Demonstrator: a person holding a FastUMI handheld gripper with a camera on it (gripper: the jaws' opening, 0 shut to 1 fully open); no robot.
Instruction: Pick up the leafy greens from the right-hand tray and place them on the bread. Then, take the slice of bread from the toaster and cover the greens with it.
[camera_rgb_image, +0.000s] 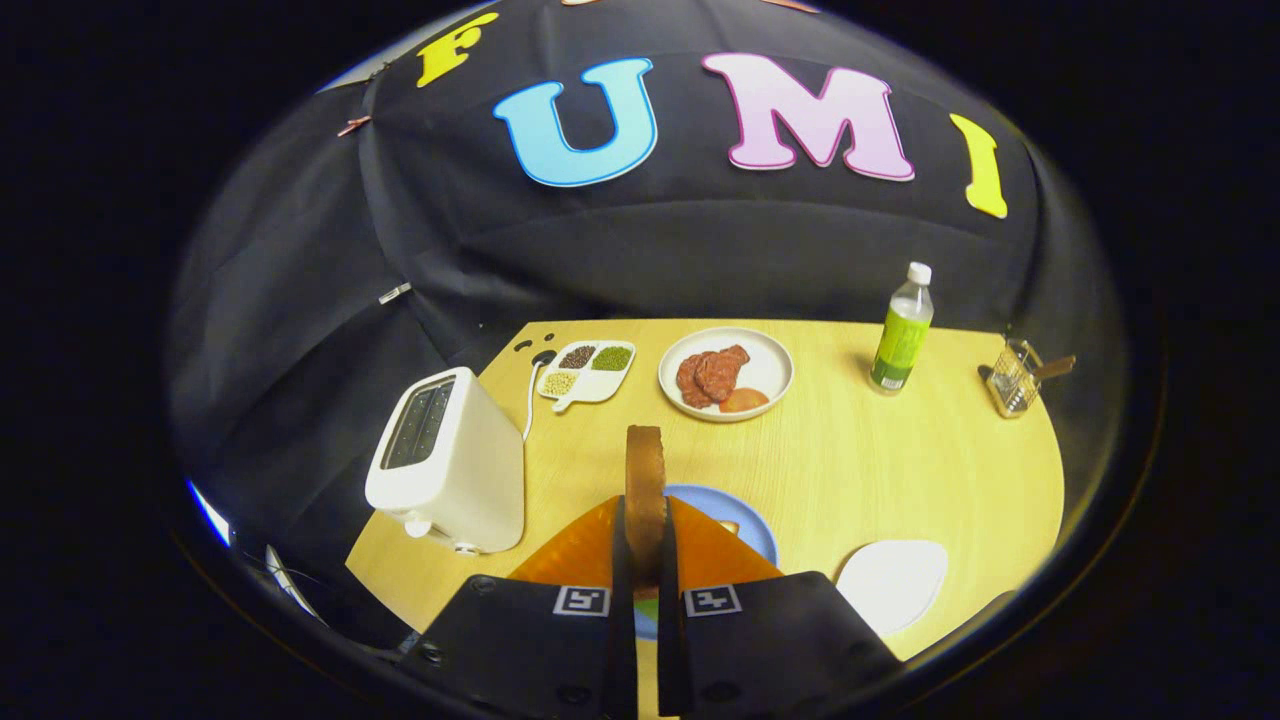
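My gripper (645, 545) is shut on a slice of bread (645, 480), held on edge with its brown crust toward me, above the wooden table. Under and just beyond the fingers lies a blue plate (752, 528), and a bit of green shows on it low between the fingers. The white toaster (450, 465) stands to the left of the fingers, its slots showing dark. A white tray (893, 582) lies to the right of the fingers near the table's front edge.
At the back of the table (880, 470) stand a white divided dish (588, 373) of beans, a white plate (727, 373) with meat slices, a green-labelled bottle (902, 335) and a small wire basket (1015, 378). The toaster's cord runs toward the back.
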